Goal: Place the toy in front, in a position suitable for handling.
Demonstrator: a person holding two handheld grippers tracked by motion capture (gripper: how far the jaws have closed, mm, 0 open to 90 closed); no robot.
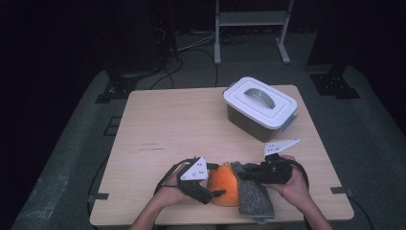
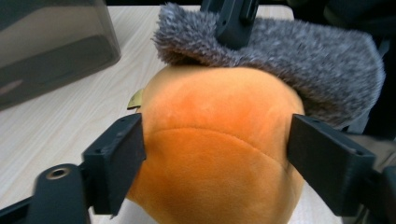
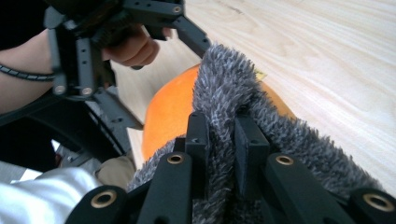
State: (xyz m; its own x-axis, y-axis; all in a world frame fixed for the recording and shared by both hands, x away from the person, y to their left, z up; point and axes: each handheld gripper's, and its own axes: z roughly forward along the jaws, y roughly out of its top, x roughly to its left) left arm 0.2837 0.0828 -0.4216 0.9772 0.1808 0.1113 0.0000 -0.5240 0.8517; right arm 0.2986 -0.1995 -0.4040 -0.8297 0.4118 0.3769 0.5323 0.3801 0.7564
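The tabletop (image 1: pixel 191 124) is pale wood. It stands on a grey floor (image 1: pixel 72 158) in a dark room. Black cables (image 1: pixel 201 57) lie on the floor at 12 o'clock, near the legs of a white metal frame (image 1: pixel 249 28). A clear box with a white lid (image 1: pixel 259 106) and a grey handle sits on the tabletop at about 1 o'clock.

At 6 o'clock, close to the near edge, lies a round orange plush toy (image 1: pixel 224 184). A fuzzy grey cloth (image 1: pixel 253 194) lies over its right side. In the high view, the cloth's long side runs from 12 o'clock down to 6 o'clock, and its low end hangs at the tabletop's edge. The toy is too round to tell which way it points.

The left gripper (image 1: pixel 210 184) comes in from 9 o'clock. Its fingers (image 2: pixel 119 154) stand one on each side of the toy and touch its soft sides. I cannot tell if they squeeze it.

The right gripper (image 1: pixel 242 172) comes in from 3 o'clock. Its fingers (image 3: pixel 198 140) are pinched tight on a fold of the grey cloth.

The left gripper view shows a small yellow tag (image 2: pixel 135 99) on the toy and the box's dark wall. The right gripper view shows the person's left hand (image 3: pixel 135 46) and the pinched fold up close. The high view shows both hands, the floor and the frame.
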